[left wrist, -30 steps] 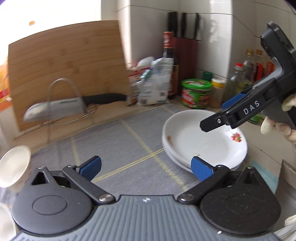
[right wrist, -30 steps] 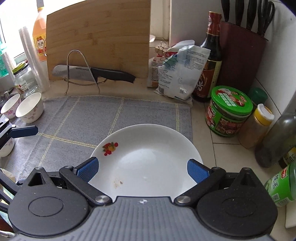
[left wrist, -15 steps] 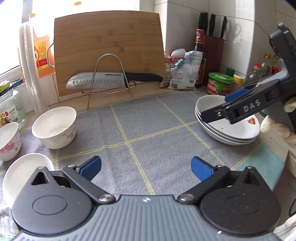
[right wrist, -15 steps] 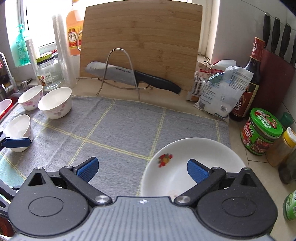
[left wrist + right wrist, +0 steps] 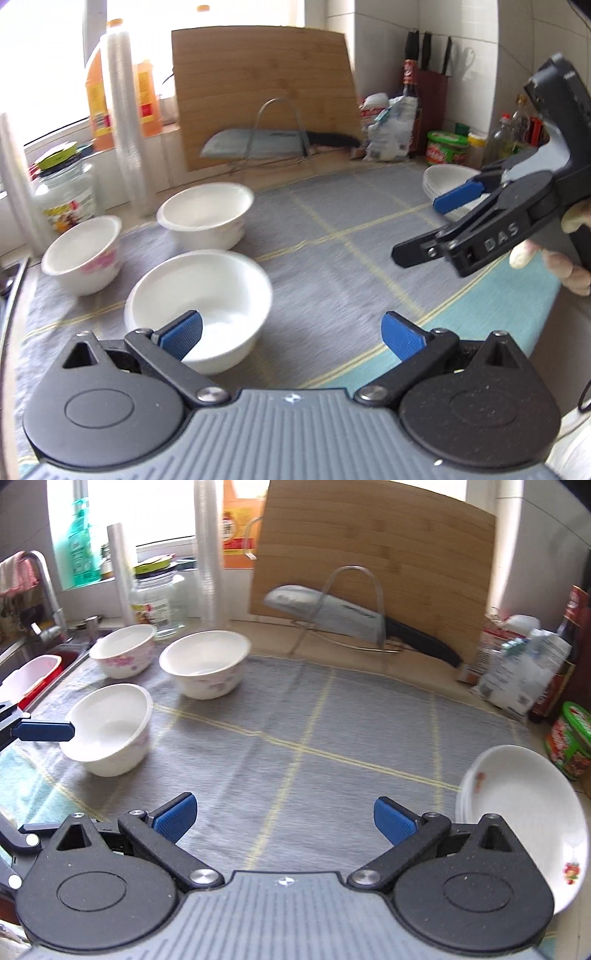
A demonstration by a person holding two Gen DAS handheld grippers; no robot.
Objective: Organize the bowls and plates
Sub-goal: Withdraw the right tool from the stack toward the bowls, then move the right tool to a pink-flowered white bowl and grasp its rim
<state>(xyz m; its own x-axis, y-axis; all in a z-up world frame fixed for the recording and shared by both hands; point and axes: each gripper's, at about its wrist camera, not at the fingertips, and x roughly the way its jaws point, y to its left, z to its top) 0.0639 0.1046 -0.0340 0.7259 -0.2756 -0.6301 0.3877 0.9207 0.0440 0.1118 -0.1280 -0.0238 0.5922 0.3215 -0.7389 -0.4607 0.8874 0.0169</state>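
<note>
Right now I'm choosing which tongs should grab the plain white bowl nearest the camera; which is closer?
Left. The left tongs have one fingertip over the plain white bowl; the right tongs hover mid-mat, well away.

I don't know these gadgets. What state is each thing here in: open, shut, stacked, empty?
Left gripper: open, holding nothing.
Right gripper: open, holding nothing.
Nearest bowl: upright, empty, unstacked.
Middle bowl: upright, empty.
Pink-flowered bowl: upright, empty.
Plates: stacked.
Knife: resting on its wire stand.
Cutting board: leaning upright.
</note>
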